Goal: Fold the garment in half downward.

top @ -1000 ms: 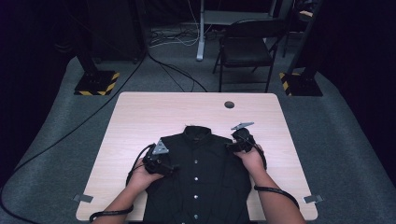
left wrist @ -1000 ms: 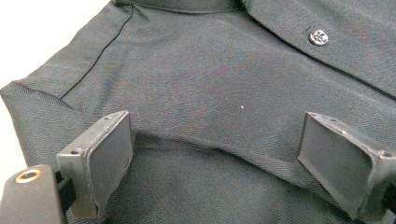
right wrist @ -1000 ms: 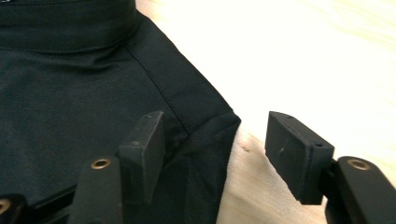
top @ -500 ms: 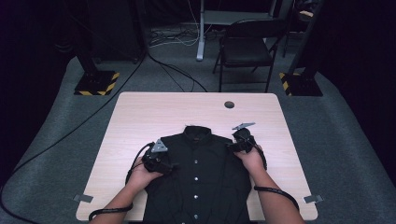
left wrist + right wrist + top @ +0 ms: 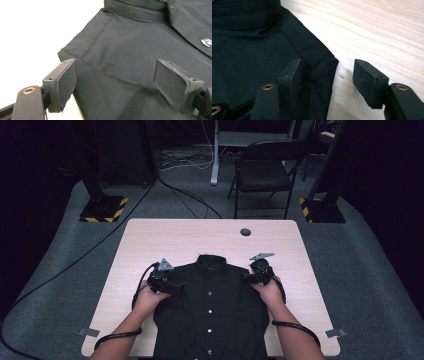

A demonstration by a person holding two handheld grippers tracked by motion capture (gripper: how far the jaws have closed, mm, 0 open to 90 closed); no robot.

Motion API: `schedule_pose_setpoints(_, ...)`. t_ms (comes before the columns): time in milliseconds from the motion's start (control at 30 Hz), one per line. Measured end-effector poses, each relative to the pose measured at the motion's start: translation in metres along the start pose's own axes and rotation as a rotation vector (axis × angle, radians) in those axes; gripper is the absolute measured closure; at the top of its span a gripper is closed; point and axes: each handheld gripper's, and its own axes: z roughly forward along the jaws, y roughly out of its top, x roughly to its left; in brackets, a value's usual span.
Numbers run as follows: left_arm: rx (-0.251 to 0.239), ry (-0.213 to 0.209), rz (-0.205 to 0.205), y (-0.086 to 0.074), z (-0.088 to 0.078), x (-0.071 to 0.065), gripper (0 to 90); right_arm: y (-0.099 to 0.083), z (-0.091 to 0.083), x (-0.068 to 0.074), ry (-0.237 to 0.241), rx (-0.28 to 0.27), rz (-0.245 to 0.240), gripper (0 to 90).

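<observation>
Now | black shirt (image 5: 210,305) flat, collar away from person | left gripper (image 5: 117,82) open over left shoulder, just been closing, nothing pinched | right gripper (image 5: 325,77) open astride right shoulder edge.

Looked everything over and there's honestly nothing I can read: no words, brand names, labels or numbers anywhere. Closest thing to a sign is the yellow-and-black hazard striping (image 5: 104,209) on the stand bases, upper left and upper right of the high view, and that's just stripes, no lettering.
</observation>
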Motion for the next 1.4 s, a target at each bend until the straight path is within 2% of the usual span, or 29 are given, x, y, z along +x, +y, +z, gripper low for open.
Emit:
schedule_pose_setpoints(100, 0.002, 0.016, -0.031, 0.002, 0.002, 0.005, 18.9, 0.0, 0.0, 0.0, 0.0, -0.003, -0.001, 39.3)
schedule_pose_setpoints(367, 0.001, 0.084, -0.08, 0.006, 0.009, 0.019, 21.1, -0.001, 0.0, 0.0, 0.0, -0.01, -0.003, 39.3)
schedule_pose_setpoints(600, 0.018, 0.102, -0.088, 0.012, 0.016, 0.025, 24.8, -0.001, 0.0, 0.0, -0.001, -0.012, -0.001, 39.3)
schedule_pose_setpoints(700, 0.024, 0.114, -0.075, 0.013, 0.019, 0.027, 27.5, -0.002, 0.0, 0.0, -0.001, -0.014, -0.002, 39.3)
schedule_pose_setpoints(800, 0.044, 0.115, -0.074, 0.013, 0.021, 0.029, 30.0, -0.002, 0.0, 0.0, -0.002, -0.015, -0.001, 39.3)
schedule_pose_setpoints(1033, 0.034, 0.108, -0.089, 0.011, 0.022, 0.032, 34.2, -0.001, 0.0, 0.0, -0.002, -0.01, -0.001, 39.4)
schedule_pose_setpoints(1167, 0.021, 0.086, -0.067, 0.01, 0.021, 0.031, 43.4, 0.002, 0.0, -0.001, 0.004, 0.01, -0.009, 40.9)
schedule_pose_setpoints(1267, 0.011, 0.082, -0.069, 0.009, 0.021, 0.029, 46.5, 0.003, 0.0, -0.001, 0.007, 0.015, -0.009, 43.9)
schedule_pose_setpoints(1400, 0.002, 0.069, -0.066, 0.008, 0.02, 0.027, 56.2, 0.005, 0.0, 0.002, 0.01, 0.027, -0.003, 56.4)
